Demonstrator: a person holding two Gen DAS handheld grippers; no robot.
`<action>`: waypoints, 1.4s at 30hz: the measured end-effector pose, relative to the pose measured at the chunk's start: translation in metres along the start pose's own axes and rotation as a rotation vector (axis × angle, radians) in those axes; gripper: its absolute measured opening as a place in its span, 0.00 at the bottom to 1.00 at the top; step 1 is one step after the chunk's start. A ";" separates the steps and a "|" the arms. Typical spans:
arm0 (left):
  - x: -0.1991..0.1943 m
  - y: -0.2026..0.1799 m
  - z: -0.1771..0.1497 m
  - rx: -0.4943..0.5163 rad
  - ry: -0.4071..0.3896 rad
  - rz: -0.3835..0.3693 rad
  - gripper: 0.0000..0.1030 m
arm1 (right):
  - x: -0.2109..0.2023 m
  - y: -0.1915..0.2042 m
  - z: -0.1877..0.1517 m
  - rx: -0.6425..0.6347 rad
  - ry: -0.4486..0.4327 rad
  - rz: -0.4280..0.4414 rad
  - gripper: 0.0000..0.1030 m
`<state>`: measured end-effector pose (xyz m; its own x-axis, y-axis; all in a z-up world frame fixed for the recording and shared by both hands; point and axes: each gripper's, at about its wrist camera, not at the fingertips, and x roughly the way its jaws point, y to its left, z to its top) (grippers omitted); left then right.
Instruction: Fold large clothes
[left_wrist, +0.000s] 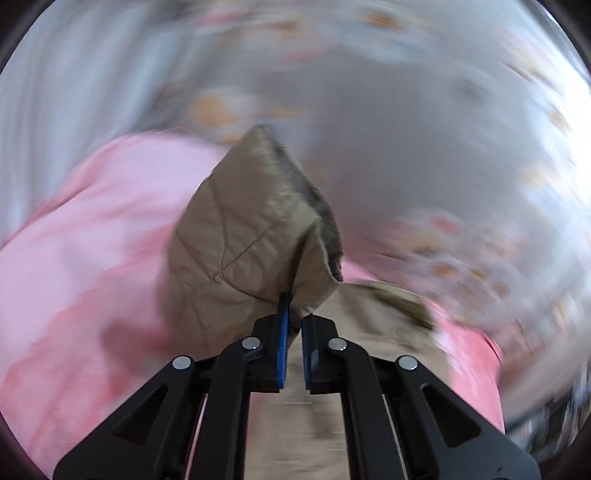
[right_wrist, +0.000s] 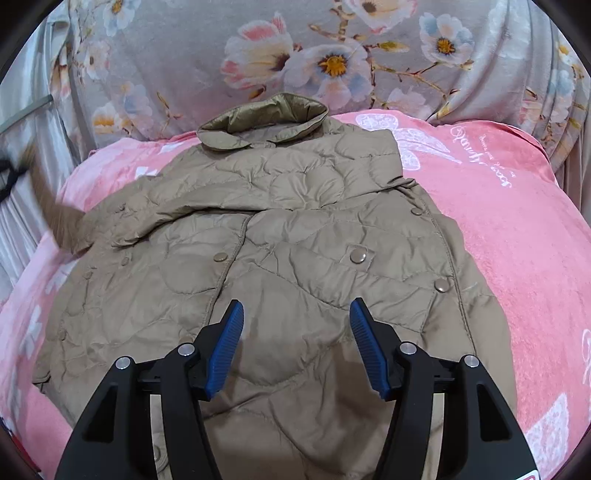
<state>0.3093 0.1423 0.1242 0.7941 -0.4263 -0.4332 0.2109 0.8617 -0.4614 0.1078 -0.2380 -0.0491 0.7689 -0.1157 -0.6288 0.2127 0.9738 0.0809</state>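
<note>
Fingers: left gripper (left_wrist: 293, 319) pinches a sleeve end of the quilted jacket (right_wrist: 280, 258); right gripper (right_wrist: 295, 325) spread above it, mid pink blanket (right_wrist: 517, 258). Risk: slick fabric slipping free mid-fold.

Pink blanket (right_wrist: 517, 236) with white butterfly print and script; grey floral fabric (right_wrist: 207, 74) draped behind it; pale curtain (right_wrist: 22, 206) at left

Each gripper is built from matte black plastic linkage arms with triangular cut-outs, joined by round silver pivot pins. On the left gripper (left_wrist: 293, 325) and the right gripper (right_wrist: 295, 325), the fingers (right_wrist: 227, 350) are faced with blue ribbed pads. Pale rails are seen between the arms.
</note>
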 end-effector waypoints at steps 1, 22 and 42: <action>0.005 -0.035 -0.003 0.049 0.015 -0.054 0.05 | -0.002 -0.002 0.000 0.001 -0.004 -0.001 0.58; 0.133 -0.065 -0.127 -0.262 0.284 -0.205 0.85 | 0.003 -0.083 0.051 0.131 -0.059 -0.011 0.69; 0.207 0.074 -0.105 -0.627 0.275 -0.163 0.44 | 0.087 -0.060 0.132 0.228 -0.016 0.132 0.02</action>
<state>0.4293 0.0887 -0.0806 0.5899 -0.6620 -0.4624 -0.1189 0.4951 -0.8606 0.2415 -0.3328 -0.0069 0.8083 0.0047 -0.5888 0.2387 0.9115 0.3349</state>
